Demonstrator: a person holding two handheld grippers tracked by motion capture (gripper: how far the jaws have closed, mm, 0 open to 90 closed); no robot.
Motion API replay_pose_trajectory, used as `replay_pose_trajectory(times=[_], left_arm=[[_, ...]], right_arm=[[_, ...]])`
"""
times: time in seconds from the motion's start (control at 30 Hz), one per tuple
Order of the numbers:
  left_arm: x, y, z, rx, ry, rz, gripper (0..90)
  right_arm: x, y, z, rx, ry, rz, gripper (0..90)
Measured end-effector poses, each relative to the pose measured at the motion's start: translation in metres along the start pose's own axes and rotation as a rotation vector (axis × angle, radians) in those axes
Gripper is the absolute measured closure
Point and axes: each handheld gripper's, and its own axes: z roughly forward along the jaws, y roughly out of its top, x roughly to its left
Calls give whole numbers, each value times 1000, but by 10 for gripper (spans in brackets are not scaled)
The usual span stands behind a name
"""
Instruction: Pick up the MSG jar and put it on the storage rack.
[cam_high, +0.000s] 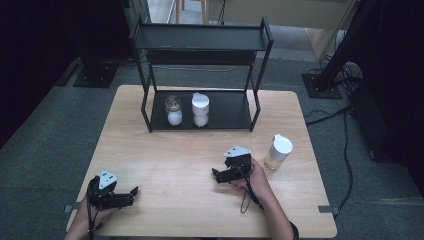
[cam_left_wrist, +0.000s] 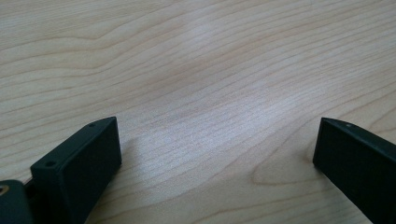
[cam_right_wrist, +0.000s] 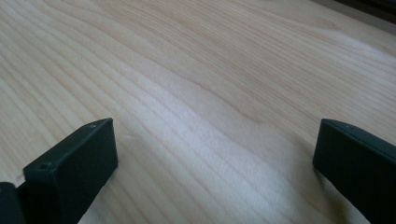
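The right gripper (cam_high: 220, 175) rests low over the wooden table (cam_high: 165, 165) right of centre, its jaws spread wide with nothing between them; in the right gripper view only bare wood grain lies between them. Just to its right, near but not touching, stands a jar with a white lid (cam_high: 278, 152) holding something pale yellow — the nearest thing to that gripper, and, I judge, the one to be picked up. It stands alone on the open table, well apart from the black two-tier rack (cam_high: 200, 107) at the far side, whose lower shelf already carries two similar jars (cam_high: 187, 110) side by side, with room left to their right; that gap looks like the natural place for the third. The left gripper (cam_high: 129, 194) sits at the near left corner, released too, its jaws wide apart over plain wood in the left gripper view. Both hands hold their tools low and level, forearms coming in from the near edge; the right gripper points left, away from the jar, so it would have to turn toward it.
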Motion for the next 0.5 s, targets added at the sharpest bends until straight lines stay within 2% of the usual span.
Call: replay_pose_trajectory(times=[0.5], left_arm=[[-1,0,0,6,4,2,0]], right_arm=[[-8,-29,-30,0,-12,15,0]])
